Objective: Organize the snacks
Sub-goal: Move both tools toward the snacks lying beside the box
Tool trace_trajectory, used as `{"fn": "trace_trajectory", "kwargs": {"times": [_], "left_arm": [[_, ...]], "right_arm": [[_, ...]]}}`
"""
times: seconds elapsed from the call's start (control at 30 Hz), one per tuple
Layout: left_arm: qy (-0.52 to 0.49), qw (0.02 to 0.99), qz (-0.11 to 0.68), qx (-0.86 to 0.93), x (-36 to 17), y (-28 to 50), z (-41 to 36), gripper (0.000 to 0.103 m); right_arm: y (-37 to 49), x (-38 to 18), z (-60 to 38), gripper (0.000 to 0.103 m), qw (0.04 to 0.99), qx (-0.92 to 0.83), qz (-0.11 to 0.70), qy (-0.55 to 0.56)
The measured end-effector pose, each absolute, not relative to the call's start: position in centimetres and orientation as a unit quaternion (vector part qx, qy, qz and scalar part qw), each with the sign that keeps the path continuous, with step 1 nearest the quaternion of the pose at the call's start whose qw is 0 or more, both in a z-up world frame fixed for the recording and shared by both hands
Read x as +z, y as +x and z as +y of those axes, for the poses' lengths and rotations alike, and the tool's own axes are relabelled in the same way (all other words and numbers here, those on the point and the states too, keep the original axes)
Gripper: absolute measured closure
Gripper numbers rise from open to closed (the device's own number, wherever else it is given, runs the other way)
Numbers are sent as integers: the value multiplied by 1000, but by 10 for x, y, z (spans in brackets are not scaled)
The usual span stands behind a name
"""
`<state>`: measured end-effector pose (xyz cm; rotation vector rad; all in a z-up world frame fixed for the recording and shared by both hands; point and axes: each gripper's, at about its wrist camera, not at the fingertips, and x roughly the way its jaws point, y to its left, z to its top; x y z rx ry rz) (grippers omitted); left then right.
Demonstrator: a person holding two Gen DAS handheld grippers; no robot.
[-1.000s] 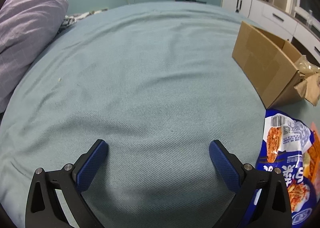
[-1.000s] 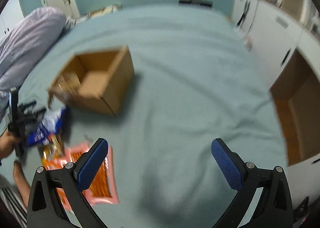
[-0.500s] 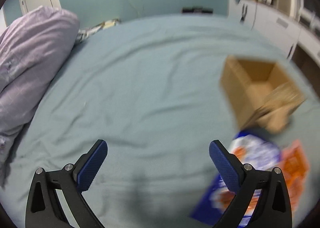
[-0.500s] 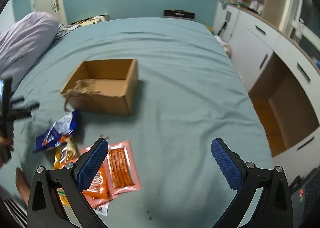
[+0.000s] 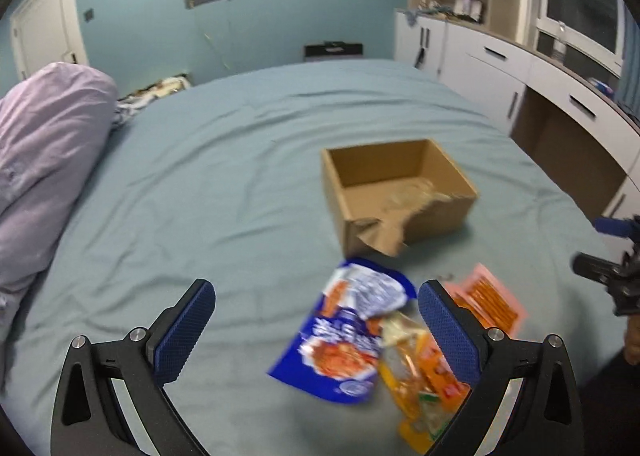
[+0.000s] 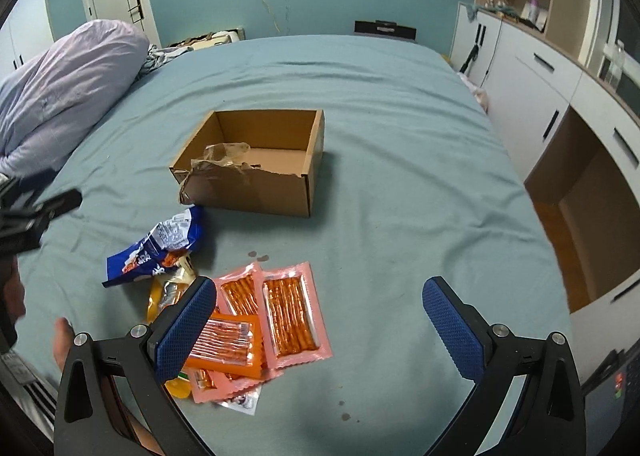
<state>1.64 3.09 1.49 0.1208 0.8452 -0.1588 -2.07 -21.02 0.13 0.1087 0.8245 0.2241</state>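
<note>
**A:** What sits on the far left?

**B:** A puffy lilac duvet [image 6: 68, 72], heaped well left of both tongs on the woven teal bedspread [image 6: 400, 160].

**A:** And the left gripper [image 5: 316, 320]?

**B:** Released, its knurled blue pads wide apart with nothing between them. Just ahead, toward its right pad, lies a glossy blue crinkled snack bag [image 5: 348, 332], long axis running away from the tongs, tilted slightly right. A clear yellow-orange packet [image 5: 416, 372] overlaps its right edge, touching it.

**A:** The box?

**B:** An open brown cardboard box [image 6: 260, 164], rectangular, straight ahead of the right gripper's left pad and beyond the snacks. Its near wall is torn ragged; inside is only a crumpled clear film [image 6: 224, 154] at the left end.

**A:** The right gripper [image 6: 320, 328]?

**B:** Also released, grasping nothing. Flat pink sachets of orange sticks [image 6: 290, 316] with crimped edges lie just inside its left pad, long axes pointing roughly toward the box; a smaller orange sachet [image 6: 224, 344] overlaps them, partly hidden by that pad.
</note>
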Motion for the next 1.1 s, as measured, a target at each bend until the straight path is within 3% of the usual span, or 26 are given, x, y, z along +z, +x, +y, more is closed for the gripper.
{"fn": "trace_trajectory", "kwargs": {"times": [0.23, 0.53, 0.83, 1.03, 1.1], "left_arm": [[131, 890, 427, -89, -8, 29, 7, 0], [147, 843, 498, -140, -49, 45, -8, 0], [167, 783, 582, -140, -119, 69, -11, 0], [114, 761, 622, -145, -138, 76, 2, 1], [96, 760, 626, -146, -138, 76, 5, 9]], "right_arm": [[2, -12, -209, 0, 894, 97, 434, 58], [19, -20, -195, 0, 879, 136, 453, 55], [25, -30, -178, 0, 873, 147, 465, 18], [37, -45, -170, 0, 857, 159, 490, 10], [43, -56, -165, 0, 845, 160, 510, -2]]}}
